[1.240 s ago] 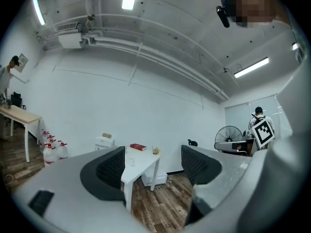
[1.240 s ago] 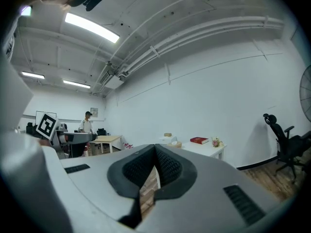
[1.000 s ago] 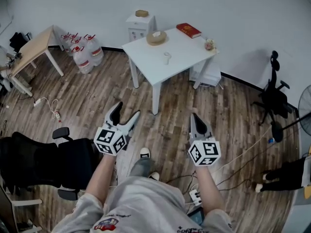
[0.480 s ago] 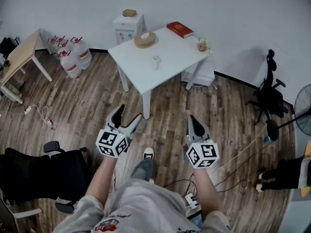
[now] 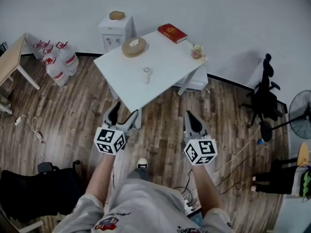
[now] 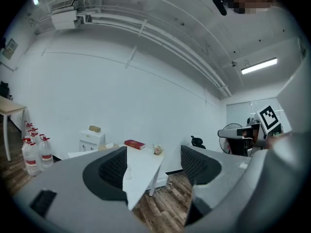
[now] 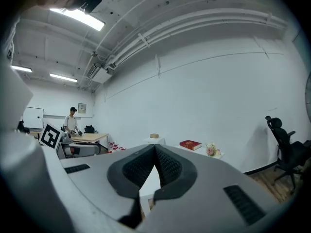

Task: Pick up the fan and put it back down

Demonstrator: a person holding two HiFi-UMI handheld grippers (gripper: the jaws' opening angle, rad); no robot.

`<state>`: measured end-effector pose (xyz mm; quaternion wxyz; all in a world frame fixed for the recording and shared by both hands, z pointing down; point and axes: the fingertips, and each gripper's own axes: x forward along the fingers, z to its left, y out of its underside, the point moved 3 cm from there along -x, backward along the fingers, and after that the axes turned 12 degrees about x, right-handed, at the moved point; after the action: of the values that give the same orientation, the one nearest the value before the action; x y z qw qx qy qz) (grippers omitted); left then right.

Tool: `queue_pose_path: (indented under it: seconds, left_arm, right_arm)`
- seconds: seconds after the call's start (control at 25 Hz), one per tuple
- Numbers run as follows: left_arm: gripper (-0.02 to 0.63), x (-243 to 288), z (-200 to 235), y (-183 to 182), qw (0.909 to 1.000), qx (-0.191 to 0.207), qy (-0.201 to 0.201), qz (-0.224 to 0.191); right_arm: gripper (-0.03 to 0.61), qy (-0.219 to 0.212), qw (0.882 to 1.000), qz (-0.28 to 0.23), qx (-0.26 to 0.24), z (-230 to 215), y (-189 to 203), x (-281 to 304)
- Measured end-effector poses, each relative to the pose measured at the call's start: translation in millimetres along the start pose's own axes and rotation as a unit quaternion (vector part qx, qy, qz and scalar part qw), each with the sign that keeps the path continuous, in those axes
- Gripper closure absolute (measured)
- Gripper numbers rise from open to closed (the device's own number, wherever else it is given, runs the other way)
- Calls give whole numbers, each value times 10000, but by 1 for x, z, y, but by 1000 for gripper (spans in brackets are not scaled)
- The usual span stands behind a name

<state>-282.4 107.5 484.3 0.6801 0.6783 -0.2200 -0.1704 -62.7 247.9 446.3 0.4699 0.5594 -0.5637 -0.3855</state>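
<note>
Left gripper: jaws spread apart, nothing between them. Right gripper: jaws pressed together, empty. Both are held over the wood floor. The near corner of the white tabletop is just ahead of the left jaws. A cup stands on the tabletop ahead of the left jaws, and a red book lies at the far edge. The fan stands on the floor far right of the right jaws, well apart from both grippers, past a black chair.
</note>
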Motion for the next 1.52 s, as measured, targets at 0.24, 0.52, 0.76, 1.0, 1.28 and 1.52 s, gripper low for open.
queue_pose_path:
  seconds: [0.24, 0.52, 0.76, 1.0, 1.28, 1.52]
  left_arm:
    - [276, 68, 37, -3, 9999, -101, 65, 95]
    - [279, 124, 59, 5, 9995, -74, 43, 293]
    - [279, 178, 77, 11, 9988, -47, -100, 476]
    - [281, 257, 97, -4, 9973, 75, -389, 621]
    - [281, 348, 120, -11, 9922, 87, -836, 921]
    - [284, 389, 134, -22, 9871, 229, -1159, 1082]
  right_arm:
    - [588, 63, 9999, -66, -76, -19, -27, 60]
    - [588, -18, 10000, -31, -11, -51, -34, 119]
    - [588, -220, 9998, -30, 24, -94, -38, 182]
    - [588, -719, 9963, 1, -473, -137, -64, 267]
    - [588, -1444, 9880, 212, -502, -193, -96, 376]
    - [588, -1812, 9819, 246, -503, -222, -116, 437]
